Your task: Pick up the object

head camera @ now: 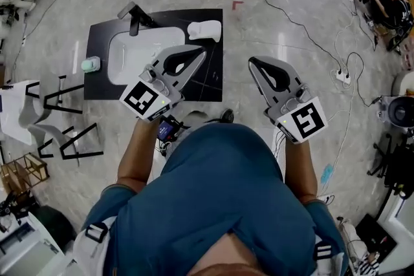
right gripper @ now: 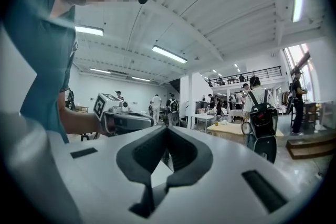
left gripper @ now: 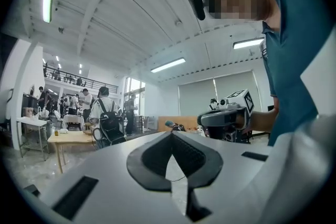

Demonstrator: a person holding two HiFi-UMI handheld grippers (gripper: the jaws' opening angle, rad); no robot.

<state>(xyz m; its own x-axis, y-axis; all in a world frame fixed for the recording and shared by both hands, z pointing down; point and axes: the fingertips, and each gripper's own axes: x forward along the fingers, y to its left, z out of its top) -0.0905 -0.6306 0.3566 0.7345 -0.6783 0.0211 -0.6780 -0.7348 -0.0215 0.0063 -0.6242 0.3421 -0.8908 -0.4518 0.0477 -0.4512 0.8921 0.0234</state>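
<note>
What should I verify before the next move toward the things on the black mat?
1. Left gripper open: not ok, jaws together, nothing between them.
2. Right gripper open: not ok, jaws together, nothing between them.
3. Things on the black mat in head view: ok; white object, sink, small green item at its edge.
4. Target identified: cannot tell.
5. Gripper views show the mat: not ok, both look across the room.
</note>
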